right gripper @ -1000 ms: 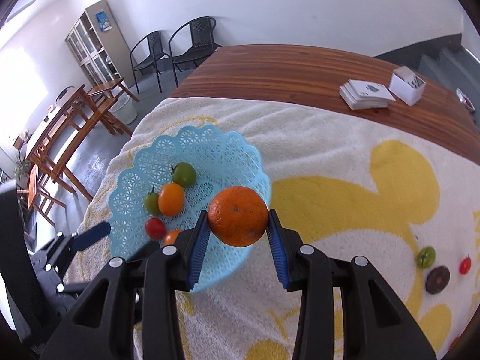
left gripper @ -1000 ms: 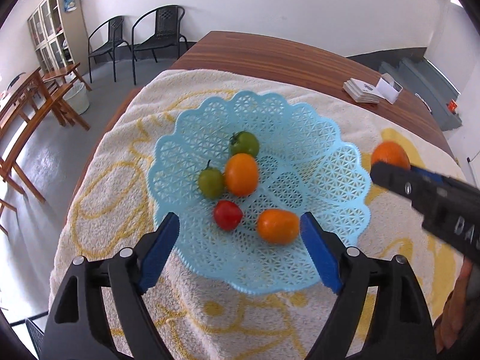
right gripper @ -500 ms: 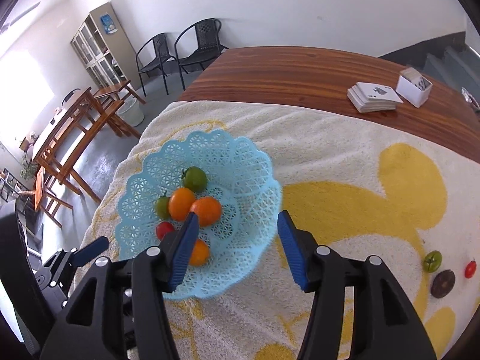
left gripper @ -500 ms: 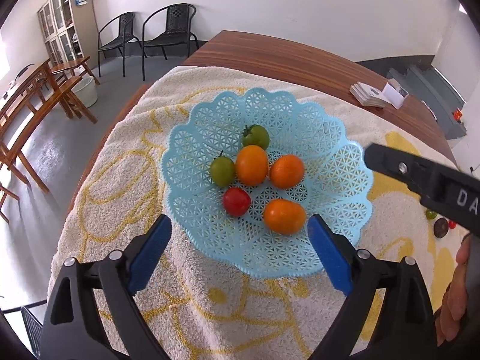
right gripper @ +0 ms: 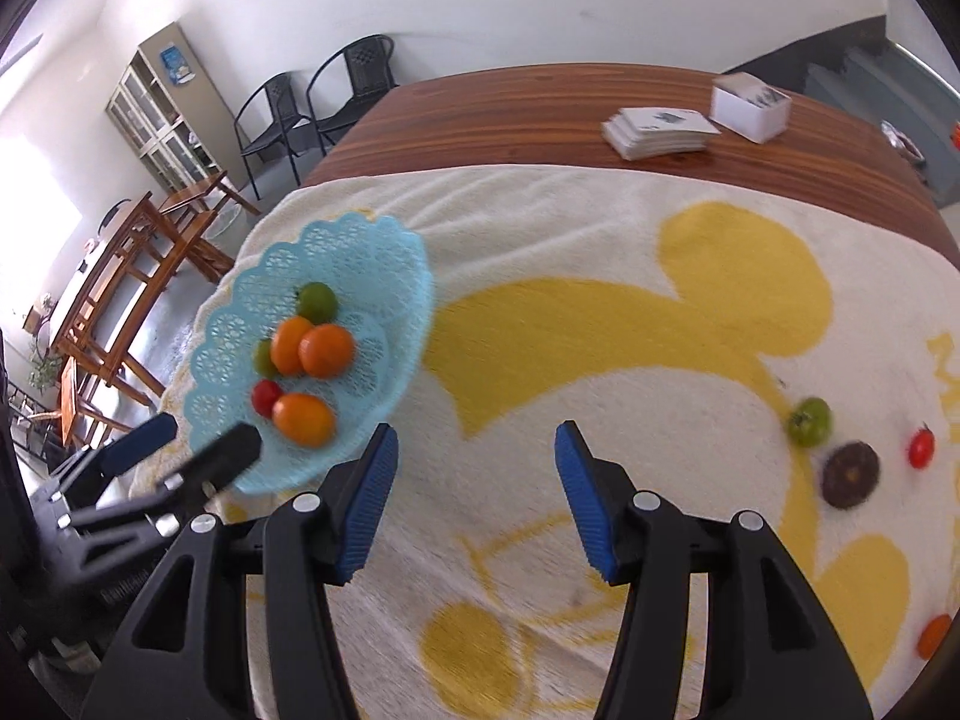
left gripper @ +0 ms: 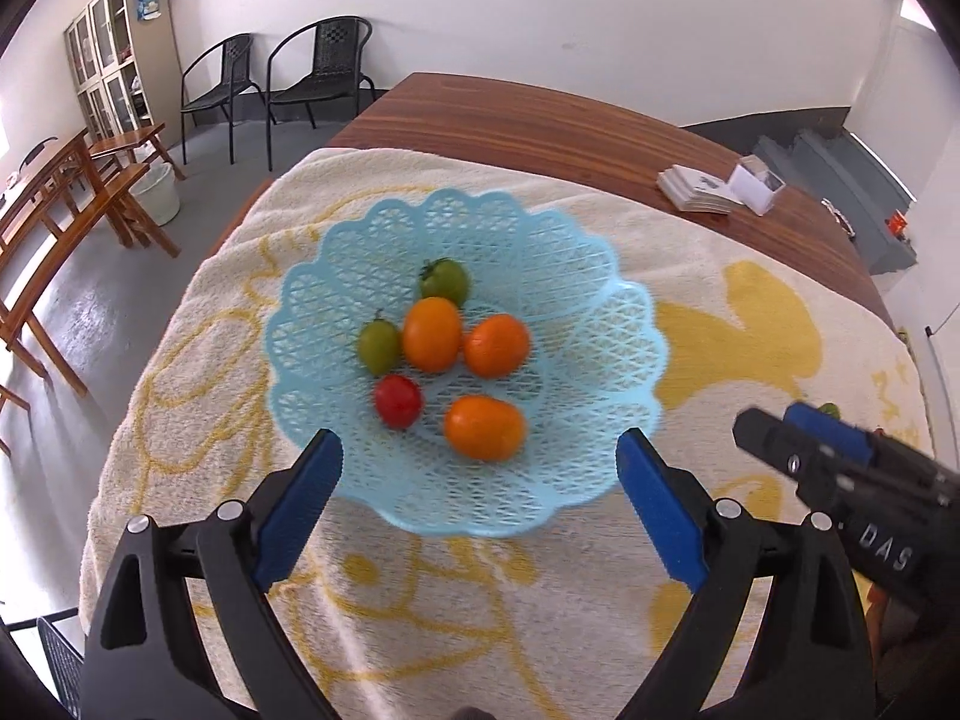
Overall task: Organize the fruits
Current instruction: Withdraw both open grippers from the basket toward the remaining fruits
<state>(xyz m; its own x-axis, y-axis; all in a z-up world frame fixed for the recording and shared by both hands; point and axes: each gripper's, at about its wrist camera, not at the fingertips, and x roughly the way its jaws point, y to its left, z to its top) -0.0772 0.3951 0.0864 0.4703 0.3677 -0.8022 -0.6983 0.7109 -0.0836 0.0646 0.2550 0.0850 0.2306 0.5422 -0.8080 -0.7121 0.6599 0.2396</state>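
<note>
Right wrist alone shows loose green tomato [right gripper: 810,420] beside dark fruit [right gripper: 850,474].

Basket [left gripper: 606,276]: three oranges [left gripper: 497,344], two green tomatoes [left gripper: 445,279], one red [left gripper: 397,400].

Wooden table [right gripper: 528,114], cream-and-yellow towel [right gripper: 600,312] spread over its near part, stack of cards [right gripper: 657,129] and white box [right gripper: 750,105] on bare wood beyond, blue lattice basket [left gripper: 588,324] and loose tomatoes [right gripper: 810,420] on the towel.

An orange fruit [right gripper: 933,636] is cut off at the right wrist view's edge.
</note>
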